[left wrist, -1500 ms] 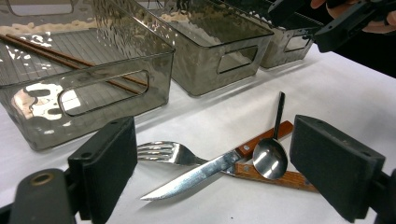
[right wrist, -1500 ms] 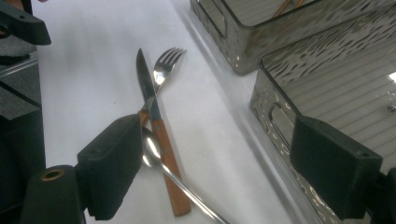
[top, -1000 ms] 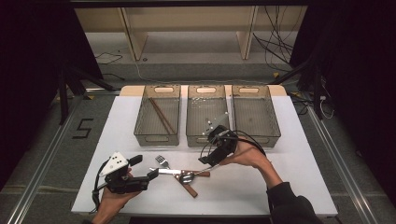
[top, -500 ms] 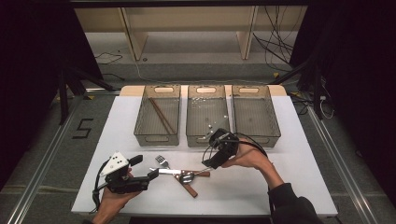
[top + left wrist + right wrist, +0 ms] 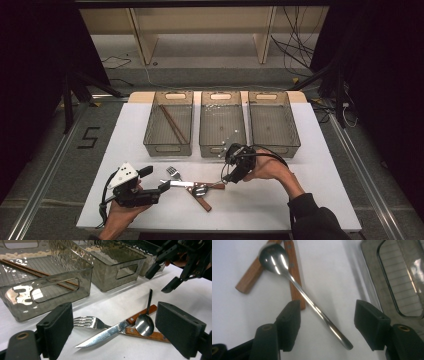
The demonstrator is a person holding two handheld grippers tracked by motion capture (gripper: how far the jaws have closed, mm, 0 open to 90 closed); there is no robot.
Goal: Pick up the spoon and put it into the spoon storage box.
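My right hand-held gripper (image 5: pixel 325 322) has just been closing around the spoon (image 5: pixel 299 293) handle, pads not yet touching, I think. Spoon, knife (image 5: pixel 105 333) and fork (image 5: pixel 87 322) remain on the counter (image 5: pixel 300 200); chopsticks (image 5: pixel 172 122) already binned. Left hand-held gripper (image 5: pixel 120 332) stands apart.

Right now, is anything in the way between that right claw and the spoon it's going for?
Nothing visible blocks it. The spoon handle already lies between the right claw jaws, which have just been closing but do not yet press it. Its bowl rests on the knife handle.

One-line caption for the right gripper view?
Right gripper, jaws closing but not yet touching, straddles the spoon handle lying across two wooden handles.
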